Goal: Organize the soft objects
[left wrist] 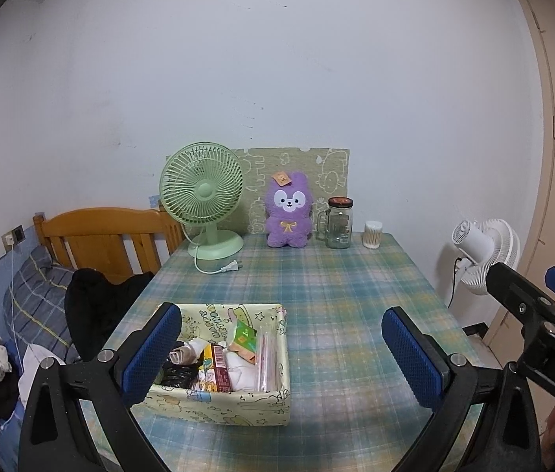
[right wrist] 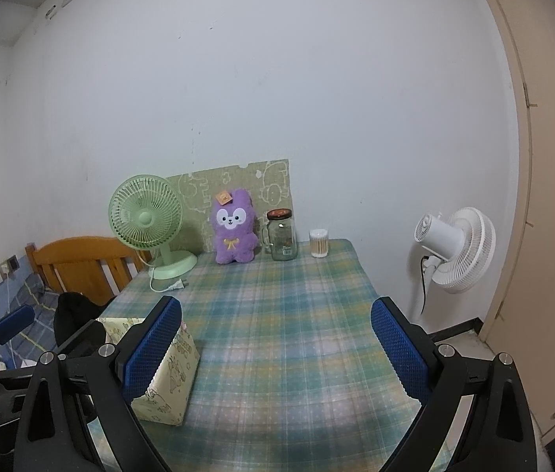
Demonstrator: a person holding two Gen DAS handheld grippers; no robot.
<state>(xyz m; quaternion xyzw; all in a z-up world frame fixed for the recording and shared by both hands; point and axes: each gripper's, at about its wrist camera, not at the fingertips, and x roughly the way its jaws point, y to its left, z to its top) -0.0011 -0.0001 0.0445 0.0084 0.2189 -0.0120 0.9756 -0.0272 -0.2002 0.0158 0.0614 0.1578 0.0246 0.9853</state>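
Left wrist view

Left gripper (left wrist: 281, 352): I see my two blue pads spread wide apart, with nothing between them. They hang above the near part of the table.

Storage box (left wrist: 238, 403): a fabric box with cartoon prints stands on the plaid tablecloth (left wrist: 356, 295), near the front left edge. My left pad (left wrist: 151, 352) covers its left wall in this view; I cannot tell if they touch.

Box contents: a rolled grey sock (left wrist: 185, 352), a green packet (left wrist: 243, 337), a red carton (left wrist: 222, 367), a clear sleeve of straws (left wrist: 265, 358), something black and coiled (left wrist: 177, 374).

Plush bunny (left wrist: 289, 209): purple, upright, at the far edge of the table against a patterned board (left wrist: 332, 173). It sits between the green desk fan (left wrist: 203, 196) and the glass jar mug (left wrist: 339, 223); the mug is just beside it.

Cotton swab tub (left wrist: 373, 234): right of the mug.

Right gripper (left wrist: 541, 306): it enters from the right border; here only part shows.

Beside the table: a wooden bed headboard (left wrist: 108, 232), a plaid pillow (left wrist: 37, 299), dark clothes (left wrist: 100, 299), a white floor fan (left wrist: 487, 253).

Right wrist view

Right gripper (right wrist: 275, 348): pads wide apart too, holding nothing, above the middle of the cloth.

Storage box (right wrist: 171, 377): at the lower left, partly behind my left pad (right wrist: 151, 350).

Plush bunny (right wrist: 235, 232): stands at the back, well apart from the box.

Left gripper (right wrist: 14, 320): only one blue pad shows at the left border.
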